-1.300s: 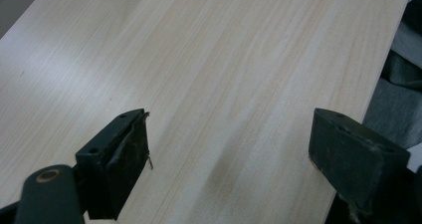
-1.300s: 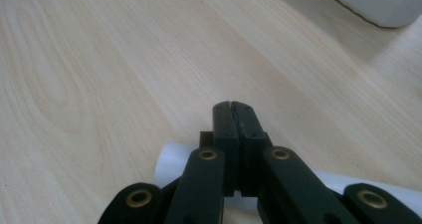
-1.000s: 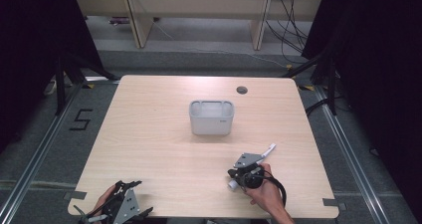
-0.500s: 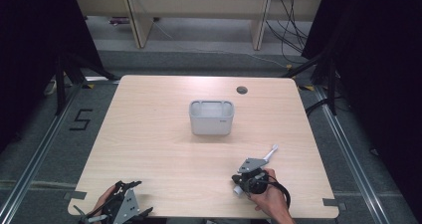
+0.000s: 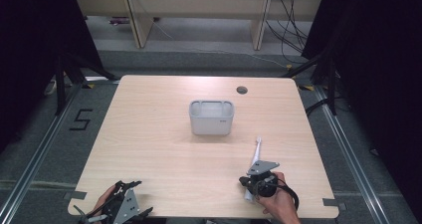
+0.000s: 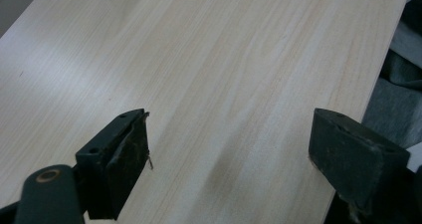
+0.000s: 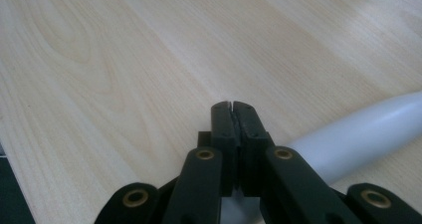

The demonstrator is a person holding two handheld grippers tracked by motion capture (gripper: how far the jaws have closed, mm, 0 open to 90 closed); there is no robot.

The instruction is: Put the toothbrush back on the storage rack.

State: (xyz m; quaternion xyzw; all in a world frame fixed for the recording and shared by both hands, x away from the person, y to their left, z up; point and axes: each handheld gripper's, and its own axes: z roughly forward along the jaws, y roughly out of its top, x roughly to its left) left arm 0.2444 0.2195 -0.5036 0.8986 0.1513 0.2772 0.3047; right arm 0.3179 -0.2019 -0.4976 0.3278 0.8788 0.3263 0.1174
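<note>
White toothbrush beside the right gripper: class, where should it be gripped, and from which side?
Grip the white toothbrush on its thick, rounded handle, not the thin far tip. It lies flat on the table, so come from above, jaws opened across its width; the right gripper is shut.

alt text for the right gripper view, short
The right gripper points along a pale wooden table with its two black jaws pressed together, nothing between their tips. A white toothbrush handle lies on the table just beside the jaws, running off toward the right edge.
</note>
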